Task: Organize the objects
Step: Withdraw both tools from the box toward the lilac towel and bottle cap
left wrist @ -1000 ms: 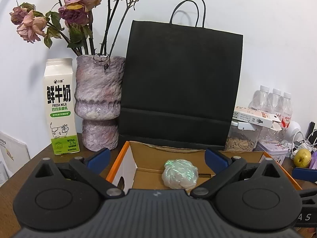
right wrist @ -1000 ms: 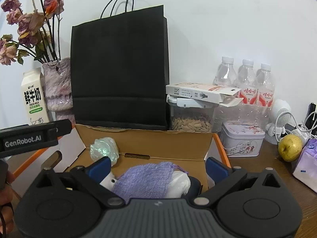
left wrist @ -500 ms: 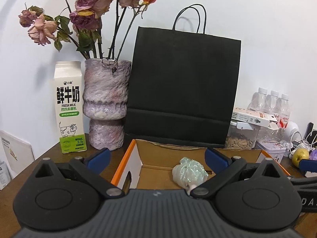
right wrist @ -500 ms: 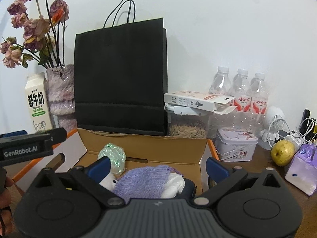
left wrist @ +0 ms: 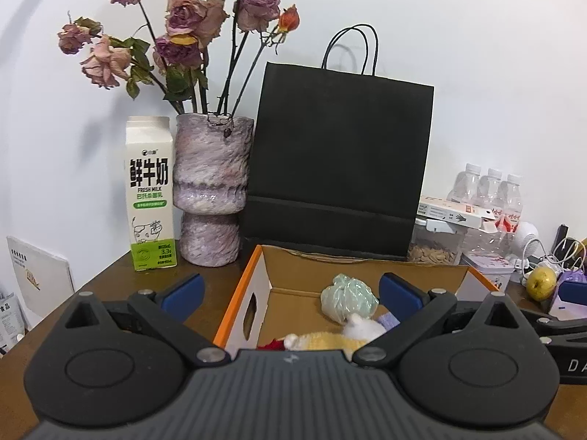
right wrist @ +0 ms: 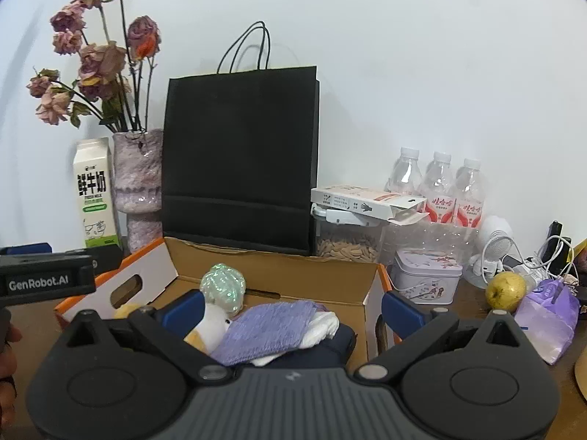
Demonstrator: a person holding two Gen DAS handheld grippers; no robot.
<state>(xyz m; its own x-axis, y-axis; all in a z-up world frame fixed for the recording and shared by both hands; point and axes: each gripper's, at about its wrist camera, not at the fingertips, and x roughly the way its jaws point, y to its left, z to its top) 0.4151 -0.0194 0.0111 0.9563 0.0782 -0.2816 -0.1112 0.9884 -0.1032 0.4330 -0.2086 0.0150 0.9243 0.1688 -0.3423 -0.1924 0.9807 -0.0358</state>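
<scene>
Both grippers have drawn up and back from the cardboard box [right wrist: 279,284] since a second ago, so more of the wall and the dried roses now shows above it and the box sits lower in each view. Left gripper [left wrist: 290,289] and right gripper [right wrist: 291,302] each hang with their blue-padded fingers spread wide and nothing between them — a sign, most likely, that a drop has just been made and the hands are clearing out. Inside the box lie the gathered things: a pale iridescent bundle [right wrist: 223,286] toward the back wall, a purple knitted cloth [right wrist: 269,326] draped over white fabric, and a plush toy [left wrist: 357,332] near the front. Everything soft is piled loosely, since the open top needs no neat stacking. Outside it, on the wooden table [left wrist: 205,286], a yellow apple [right wrist: 505,290] and a purple pouch [right wrist: 546,321] rest to the right — possibly the next candidates
</scene>
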